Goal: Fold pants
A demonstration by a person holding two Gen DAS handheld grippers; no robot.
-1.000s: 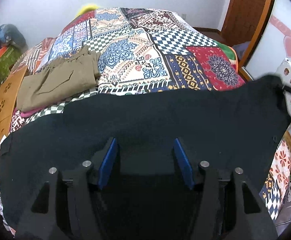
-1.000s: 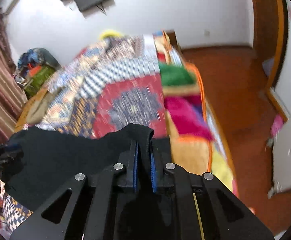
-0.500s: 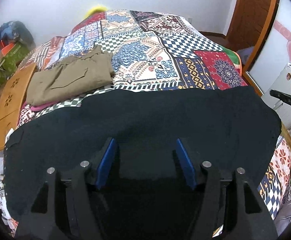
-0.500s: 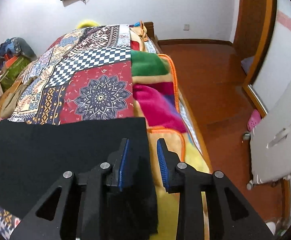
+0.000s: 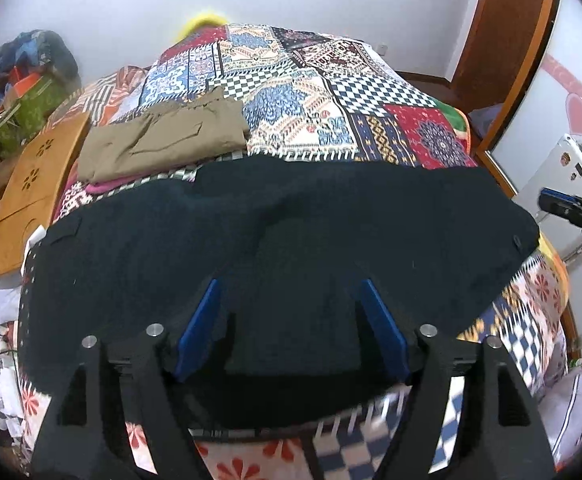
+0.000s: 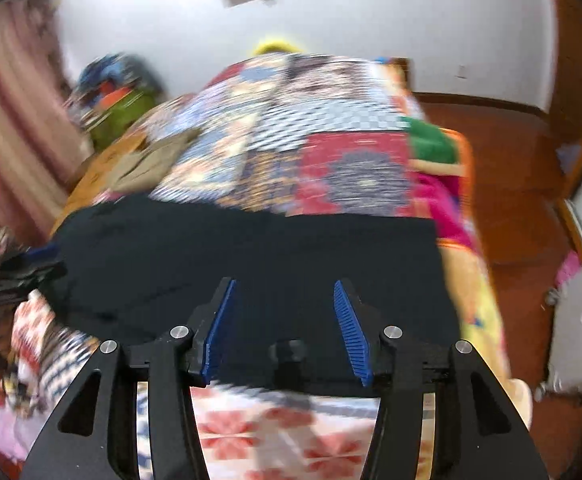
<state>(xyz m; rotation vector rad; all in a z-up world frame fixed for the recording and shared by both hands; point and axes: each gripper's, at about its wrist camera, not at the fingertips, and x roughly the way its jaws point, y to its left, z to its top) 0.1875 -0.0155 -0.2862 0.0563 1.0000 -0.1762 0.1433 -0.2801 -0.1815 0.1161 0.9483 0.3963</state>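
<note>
Dark navy pants lie spread flat across the near end of the patchwork bed; they also show in the right wrist view. My left gripper is open and empty, just above the near part of the pants. My right gripper is open and empty above the right part of the pants. It also shows at the right edge of the left wrist view. The right wrist view is blurred by motion.
Folded khaki pants lie on the bed at the left, beyond the dark pants. A wooden board lies along the bed's left edge. Piled bags stand at the far left. A wooden floor and door are to the right.
My right gripper let go of the pants' corner, opened wide and swung left over the pants. The pants dropped flat on the bed. My left gripper stayed open and drew back.
</note>
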